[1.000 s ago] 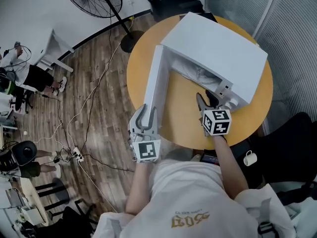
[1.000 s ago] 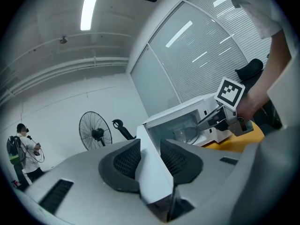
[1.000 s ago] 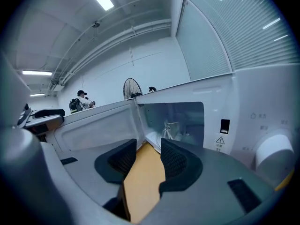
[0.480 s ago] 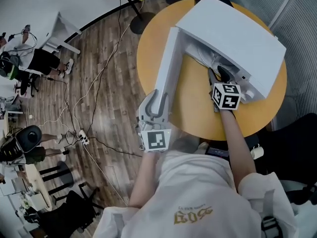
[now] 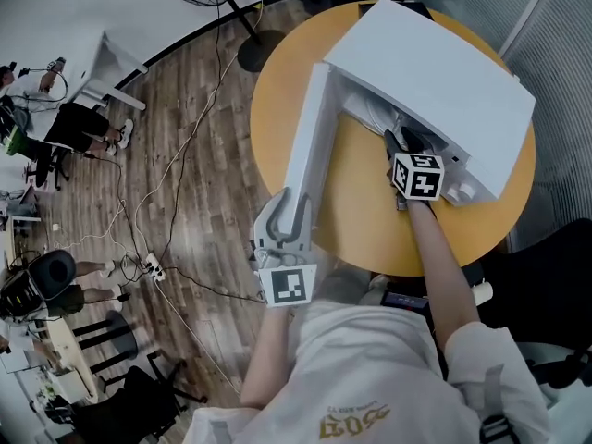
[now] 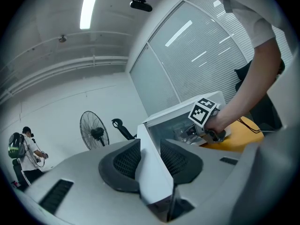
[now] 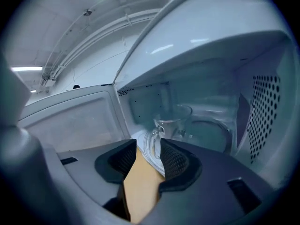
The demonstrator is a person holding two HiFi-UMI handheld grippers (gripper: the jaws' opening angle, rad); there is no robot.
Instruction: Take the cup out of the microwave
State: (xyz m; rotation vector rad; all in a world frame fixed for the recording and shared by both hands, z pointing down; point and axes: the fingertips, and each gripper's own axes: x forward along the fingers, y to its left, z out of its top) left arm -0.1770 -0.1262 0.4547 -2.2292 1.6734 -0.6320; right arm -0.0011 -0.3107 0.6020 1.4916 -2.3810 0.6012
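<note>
Holding door (image 6: 152,179) open: left gripper (image 6: 149,154) clamps its edge, lower centre | right gripper (image 7: 149,157) jaws apart, empty, at microwave (image 7: 211,27) mouth | glass cup (image 7: 172,122) mid-frame inside, ungrasped; grasp and withdrawal left.

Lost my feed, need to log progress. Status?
Left gripper shut on door edge. Right gripper open at microwave mouth. Glass cup inside, untouched. Nothing between jaws and cup.
</note>
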